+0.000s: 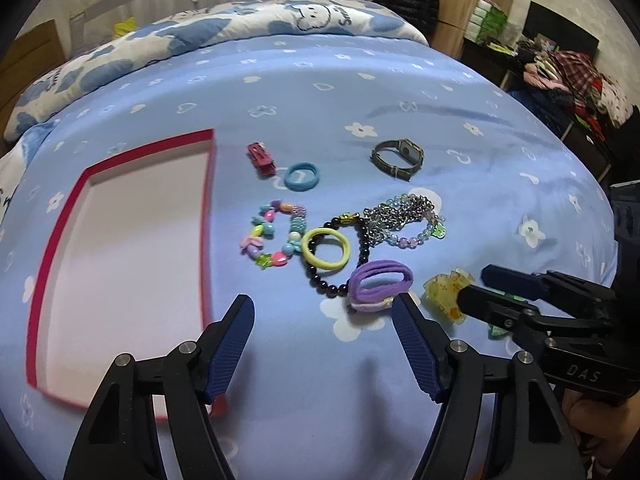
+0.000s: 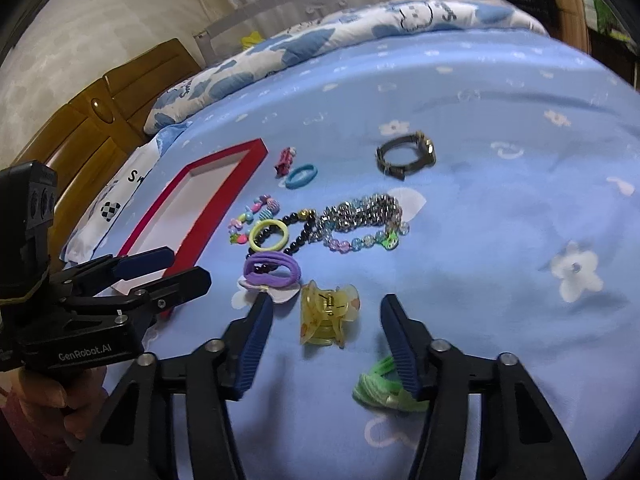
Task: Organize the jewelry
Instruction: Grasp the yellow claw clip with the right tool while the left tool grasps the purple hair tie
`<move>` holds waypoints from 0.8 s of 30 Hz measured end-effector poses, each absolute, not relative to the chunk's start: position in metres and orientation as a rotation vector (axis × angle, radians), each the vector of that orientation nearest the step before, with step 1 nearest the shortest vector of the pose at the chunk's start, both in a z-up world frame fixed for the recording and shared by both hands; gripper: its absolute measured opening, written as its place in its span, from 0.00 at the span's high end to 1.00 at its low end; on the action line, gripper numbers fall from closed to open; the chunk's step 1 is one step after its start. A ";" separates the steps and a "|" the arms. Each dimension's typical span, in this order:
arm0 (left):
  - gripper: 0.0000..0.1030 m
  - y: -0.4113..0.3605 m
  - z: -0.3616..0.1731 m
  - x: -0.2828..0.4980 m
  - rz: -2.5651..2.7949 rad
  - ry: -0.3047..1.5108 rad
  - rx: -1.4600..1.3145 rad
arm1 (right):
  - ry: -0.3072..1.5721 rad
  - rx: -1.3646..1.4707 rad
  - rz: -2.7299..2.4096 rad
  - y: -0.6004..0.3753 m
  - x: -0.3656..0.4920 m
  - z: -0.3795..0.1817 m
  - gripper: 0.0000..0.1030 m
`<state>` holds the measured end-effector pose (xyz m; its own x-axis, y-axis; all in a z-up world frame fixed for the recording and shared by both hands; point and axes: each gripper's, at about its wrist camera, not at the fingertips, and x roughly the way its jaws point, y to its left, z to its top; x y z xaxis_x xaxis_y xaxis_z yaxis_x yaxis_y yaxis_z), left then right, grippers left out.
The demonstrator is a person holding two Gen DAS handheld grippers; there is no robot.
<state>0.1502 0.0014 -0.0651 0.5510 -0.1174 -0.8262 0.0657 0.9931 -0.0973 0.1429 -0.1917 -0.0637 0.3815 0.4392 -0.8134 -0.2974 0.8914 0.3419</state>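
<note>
Jewelry lies on a blue bedsheet: a purple hair tie, a yellow hair tie, a black bead bracelet, a colourful bead bracelet, a silver chain, a watch, a blue hair tie and a red clip. A red-rimmed white box lies left. My left gripper is open, just short of the purple tie. My right gripper is open around a yellow claw clip. A green hair tie lies under its right finger.
A patterned quilt lies across the bed's far end. A wooden headboard stands left. A dark shelf with clothes stands to the right of the bed.
</note>
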 end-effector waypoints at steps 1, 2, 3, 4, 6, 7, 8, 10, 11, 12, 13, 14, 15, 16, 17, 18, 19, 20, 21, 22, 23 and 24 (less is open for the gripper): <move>0.33 0.001 -0.068 0.155 -0.109 0.987 -0.051 | 1.094 0.158 0.474 -0.193 0.145 -0.067 0.54; 0.34 0.000 -0.072 0.159 -0.119 0.997 -0.047 | 1.108 0.170 0.476 -0.194 0.147 -0.072 0.61; 0.37 -0.001 -0.074 0.163 -0.124 1.002 -0.044 | 1.120 0.180 0.479 -0.194 0.148 -0.075 0.65; 0.39 -0.002 -0.078 0.167 -0.133 1.009 -0.039 | 1.135 0.197 0.485 -0.196 0.149 -0.079 0.72; 0.43 -0.004 -0.083 0.175 -0.143 1.020 -0.030 | 1.140 0.224 0.491 -0.200 0.150 -0.081 0.72; 0.48 -0.005 -0.086 0.179 -0.150 1.026 -0.027 | 1.136 0.231 0.492 -0.202 0.150 -0.080 0.72; 0.50 -0.006 -0.089 0.183 -0.160 1.036 -0.028 | 1.132 0.230 0.491 -0.204 0.150 -0.079 0.72; 0.64 -0.008 -0.094 0.189 -0.179 1.049 -0.037 | 1.126 0.230 0.488 -0.205 0.150 -0.077 0.72; 0.69 -0.009 -0.096 0.191 -0.192 1.052 -0.042 | 1.123 0.233 0.486 -0.207 0.150 -0.075 0.72; 0.75 -0.009 -0.097 0.193 -0.198 1.053 -0.042 | 1.120 0.234 0.483 -0.208 0.150 -0.074 0.72; 0.79 -0.009 -0.098 0.194 -0.202 1.051 -0.042 | 1.117 0.235 0.481 -0.210 0.150 -0.073 0.72; 0.82 -0.009 -0.099 0.195 -0.205 1.049 -0.043 | 1.113 0.237 0.477 -0.212 0.149 -0.072 0.72; 0.89 -0.009 -0.100 0.195 -0.208 1.047 -0.045 | 1.110 0.237 0.473 -0.212 0.148 -0.072 0.72; 0.92 -0.009 -0.100 0.195 -0.215 1.045 -0.050 | 1.108 0.238 0.470 -0.213 0.148 -0.071 0.72; 0.93 -0.008 -0.101 0.194 -0.215 1.042 -0.055 | 1.106 0.237 0.466 -0.212 0.148 -0.071 0.72; 0.94 -0.007 -0.101 0.193 -0.213 1.040 -0.061 | 1.103 0.234 0.461 -0.212 0.149 -0.071 0.72; 0.94 -0.005 -0.100 0.191 -0.214 1.035 -0.073 | 1.101 0.233 0.459 -0.212 0.148 -0.070 0.72; 0.95 -0.003 -0.099 0.189 -0.213 1.030 -0.084 | 1.099 0.233 0.459 -0.213 0.149 -0.069 0.72; 0.95 0.000 -0.097 0.186 -0.210 1.023 -0.095 | 1.097 0.231 0.459 -0.210 0.150 -0.068 0.72; 0.95 0.003 -0.095 0.183 -0.207 1.016 -0.107 | 1.094 0.229 0.462 -0.209 0.150 -0.067 0.72; 0.96 0.006 -0.093 0.180 -0.203 1.009 -0.117 | 1.090 0.227 0.466 -0.208 0.150 -0.065 0.72; 0.96 0.008 -0.091 0.178 -0.200 1.005 -0.126 | 1.087 0.225 0.467 -0.206 0.151 -0.064 0.72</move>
<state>0.1782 0.0084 -0.0911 0.5199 -0.2244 -0.8242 0.1089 0.9744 -0.1966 0.1515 -0.2056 -0.0641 0.3808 0.4704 -0.7960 -0.2539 0.8810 0.3992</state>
